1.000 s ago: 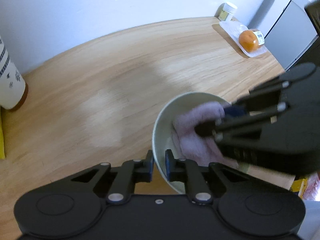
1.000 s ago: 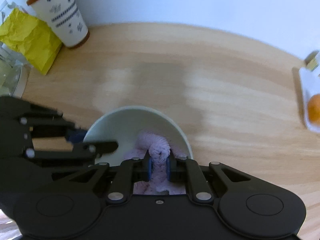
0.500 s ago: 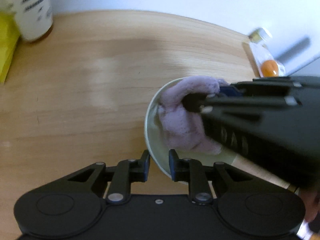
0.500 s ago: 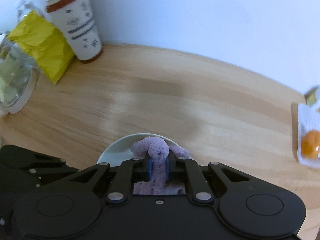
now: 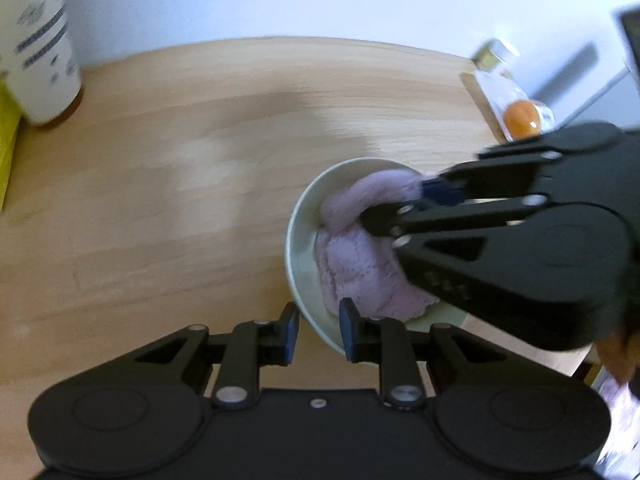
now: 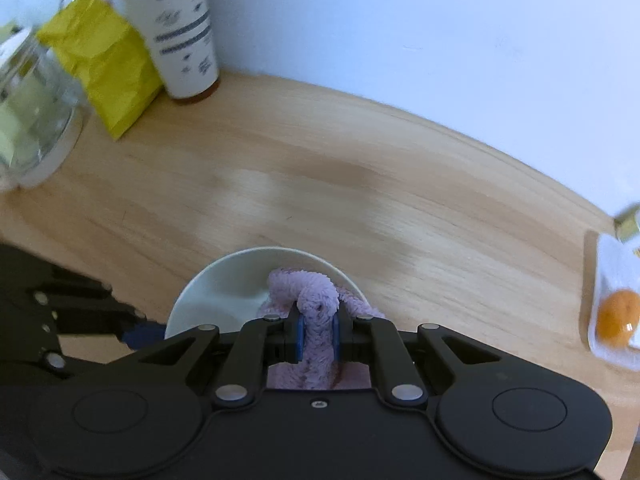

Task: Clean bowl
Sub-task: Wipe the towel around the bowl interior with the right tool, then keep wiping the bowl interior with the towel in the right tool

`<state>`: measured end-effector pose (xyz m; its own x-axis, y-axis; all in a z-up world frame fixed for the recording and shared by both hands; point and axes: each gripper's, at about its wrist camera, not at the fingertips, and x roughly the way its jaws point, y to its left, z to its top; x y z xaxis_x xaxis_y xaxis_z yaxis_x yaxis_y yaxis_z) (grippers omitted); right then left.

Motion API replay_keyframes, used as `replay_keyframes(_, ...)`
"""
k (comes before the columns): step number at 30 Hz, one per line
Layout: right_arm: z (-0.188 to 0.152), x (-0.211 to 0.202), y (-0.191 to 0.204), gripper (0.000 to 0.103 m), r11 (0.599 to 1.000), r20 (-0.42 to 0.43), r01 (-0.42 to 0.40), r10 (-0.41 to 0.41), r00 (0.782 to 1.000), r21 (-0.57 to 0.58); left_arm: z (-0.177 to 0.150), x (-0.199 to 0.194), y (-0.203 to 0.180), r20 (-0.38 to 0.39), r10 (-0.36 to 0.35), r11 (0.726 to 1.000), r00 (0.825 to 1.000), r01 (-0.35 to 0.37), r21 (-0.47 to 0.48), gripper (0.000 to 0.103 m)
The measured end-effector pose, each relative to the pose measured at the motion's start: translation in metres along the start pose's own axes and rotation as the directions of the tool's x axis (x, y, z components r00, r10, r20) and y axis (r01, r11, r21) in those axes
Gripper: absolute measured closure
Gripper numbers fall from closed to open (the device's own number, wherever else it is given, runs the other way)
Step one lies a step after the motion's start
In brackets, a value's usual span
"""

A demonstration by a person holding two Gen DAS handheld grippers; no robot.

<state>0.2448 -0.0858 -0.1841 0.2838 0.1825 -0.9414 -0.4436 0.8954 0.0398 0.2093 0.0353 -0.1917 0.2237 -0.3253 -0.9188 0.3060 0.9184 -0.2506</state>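
A pale green bowl (image 5: 301,240) sits on the wooden table; it also shows in the right wrist view (image 6: 224,292). My left gripper (image 5: 318,326) is shut on the bowl's near rim, one finger inside and one outside. My right gripper (image 6: 318,334) is shut on a lilac cloth (image 6: 316,300) and presses it into the bowl. In the left wrist view the right gripper (image 5: 396,204) comes in from the right over the cloth (image 5: 356,264). In the right wrist view the left gripper (image 6: 138,330) holds the bowl's left rim.
A white paper cup with a brown lid (image 6: 180,28), a yellow bag (image 6: 104,64) and a clear jar (image 6: 28,120) stand at the back left. A white tray with an orange (image 6: 616,320) lies at the right edge, near a small jar (image 5: 496,54).
The right gripper has swept the cloth round inside the bowl, from the near side towards the far and right side. The left gripper keeps hold of the rim; both views have swung.
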Motion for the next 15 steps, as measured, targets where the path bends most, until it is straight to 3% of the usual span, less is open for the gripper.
replay_keyframes(4,0.005,0.016,-0.008,0.088,0.994,-0.039,-0.103,0.102,0.994,-0.035,0.001,-0.001,-0.001,0.012,-0.014,0.995,1.000,0.013,0.099,0.081)
replay_keyframes(7,0.009,0.022,-0.019,0.089,0.979,-0.081,-0.202,0.200,0.976,-0.010,0.001,-0.001,-0.001,0.015,-0.012,0.992,1.000,0.010,0.126,0.082)
replay_keyframes(15,0.014,0.025,-0.006,0.087,0.911,-0.196,-0.343,0.302,0.933,-0.230,0.003,-0.003,0.006,0.023,0.022,0.989,0.999,-0.025,0.147,0.092)
